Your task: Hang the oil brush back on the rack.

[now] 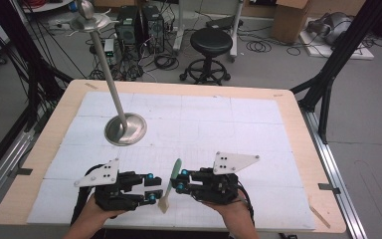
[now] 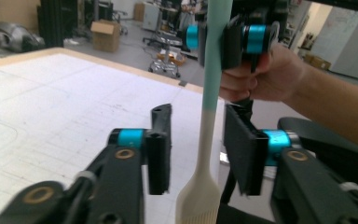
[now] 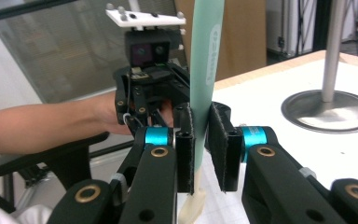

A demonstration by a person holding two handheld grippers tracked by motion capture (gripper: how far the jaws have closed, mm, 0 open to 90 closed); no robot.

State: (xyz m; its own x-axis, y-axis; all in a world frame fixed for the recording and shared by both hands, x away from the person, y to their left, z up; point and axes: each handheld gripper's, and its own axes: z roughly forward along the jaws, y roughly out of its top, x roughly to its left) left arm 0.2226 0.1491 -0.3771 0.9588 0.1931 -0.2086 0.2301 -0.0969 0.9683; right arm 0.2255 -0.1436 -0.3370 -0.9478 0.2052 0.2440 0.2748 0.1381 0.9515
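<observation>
A silicone brush (image 1: 170, 185) with a mint-green handle (image 3: 205, 56) and a cream head (image 2: 198, 200) hangs between the two grippers near the table's front edge, head down. My right gripper (image 3: 200, 149) is shut on the green handle, and the high view shows it (image 1: 180, 180) right of the brush. My left gripper (image 2: 200, 158) stands open. Its pads sit on either side of the cream neck (image 2: 207, 135) with a gap on each side. In the high view it (image 1: 151, 189) lies left of the brush.
A metal stand with a round base (image 1: 125, 128) and a tall leaning pole (image 1: 107, 69) stands on the white mat (image 1: 204, 119) at the left centre. Wooden table edges frame the mat. A black stool (image 1: 211, 42) and cables lie on the floor beyond.
</observation>
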